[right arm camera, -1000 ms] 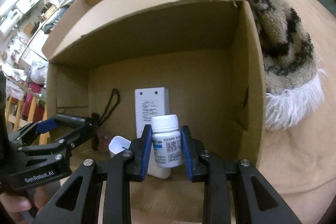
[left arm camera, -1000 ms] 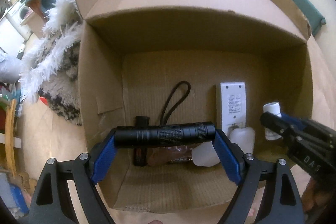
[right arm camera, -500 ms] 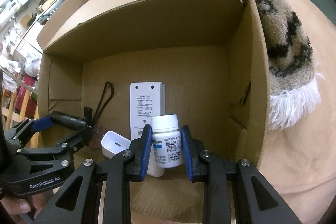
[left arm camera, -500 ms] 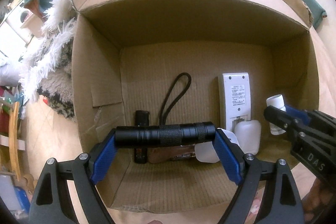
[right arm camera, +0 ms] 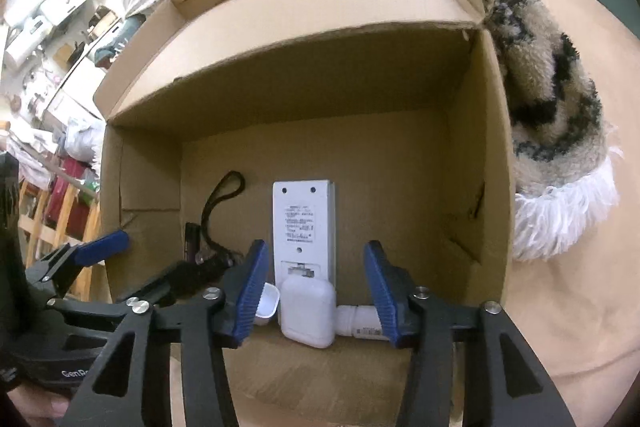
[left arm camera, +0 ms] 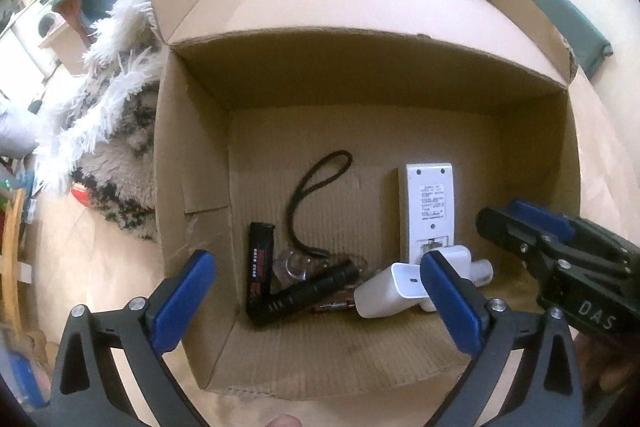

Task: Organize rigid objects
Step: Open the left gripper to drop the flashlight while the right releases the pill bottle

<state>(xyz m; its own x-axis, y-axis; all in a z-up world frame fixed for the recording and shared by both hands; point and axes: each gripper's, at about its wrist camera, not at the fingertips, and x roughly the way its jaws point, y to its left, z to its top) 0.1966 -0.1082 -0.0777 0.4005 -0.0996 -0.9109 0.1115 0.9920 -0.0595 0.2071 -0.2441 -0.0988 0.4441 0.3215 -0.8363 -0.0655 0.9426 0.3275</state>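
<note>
Both loads dropped since the earlier frame: flashlight (left arm camera: 308,291) and pill bottle (right arm camera: 362,321) lie on cardboard box (left arm camera: 192,163) floor | left gripper (left arm camera: 316,291) just opened, empty | right gripper (right arm camera: 312,291) likewise | I released low to avoid bounce.

Black flashlight (left arm camera: 306,291) lies tilted on the cardboard box (left arm camera: 192,187) floor, beside a black battery (left arm camera: 260,261). White pill bottle (right arm camera: 360,321) on its side, touching white case (right arm camera: 308,311). White remote (right arm camera: 304,223) flat; white charger (left arm camera: 390,291) near it.
</note>
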